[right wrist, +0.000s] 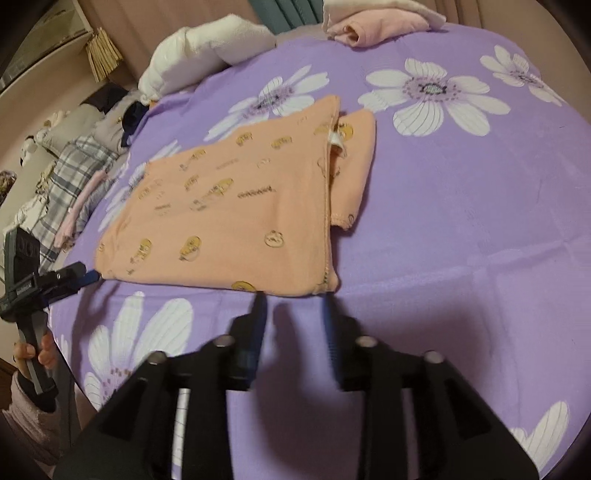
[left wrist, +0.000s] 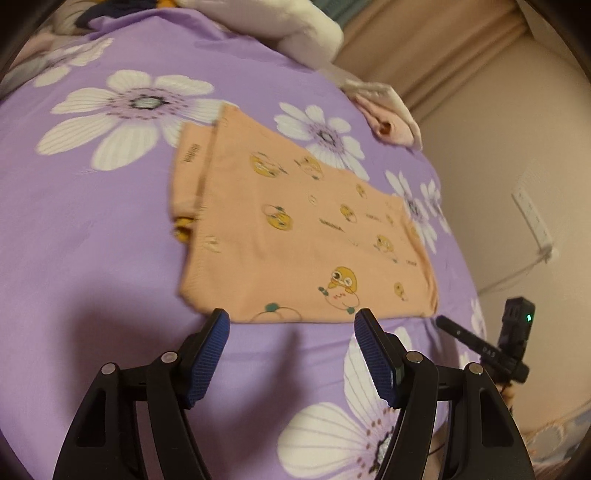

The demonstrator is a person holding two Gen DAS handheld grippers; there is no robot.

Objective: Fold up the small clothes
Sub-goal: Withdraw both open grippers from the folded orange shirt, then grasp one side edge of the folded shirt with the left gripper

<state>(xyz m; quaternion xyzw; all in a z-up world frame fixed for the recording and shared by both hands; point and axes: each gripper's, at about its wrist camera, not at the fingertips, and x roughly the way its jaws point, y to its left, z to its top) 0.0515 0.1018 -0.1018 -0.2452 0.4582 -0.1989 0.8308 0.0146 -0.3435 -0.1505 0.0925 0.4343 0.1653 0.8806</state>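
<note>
A small orange garment (left wrist: 295,229) printed with yellow cartoon figures lies partly folded and flat on the purple flowered bedsheet (left wrist: 92,229). It also shows in the right wrist view (right wrist: 236,206), with a sleeve (right wrist: 351,166) sticking out at its right. My left gripper (left wrist: 291,317) is open and empty, its blue pads (left wrist: 207,362) just short of the garment's near edge. My right gripper (right wrist: 293,299) is open and empty at the garment's near corner. The right gripper also shows at the right in the left wrist view (left wrist: 443,321); the left gripper appears at the left in the right wrist view (right wrist: 88,275).
A folded pink garment (left wrist: 388,122) and white bedding (left wrist: 295,26) lie at the far side of the bed. Plaid and pink clothes (right wrist: 74,173) are heaped at the left in the right wrist view. A wall with a socket (left wrist: 532,218) is at the right.
</note>
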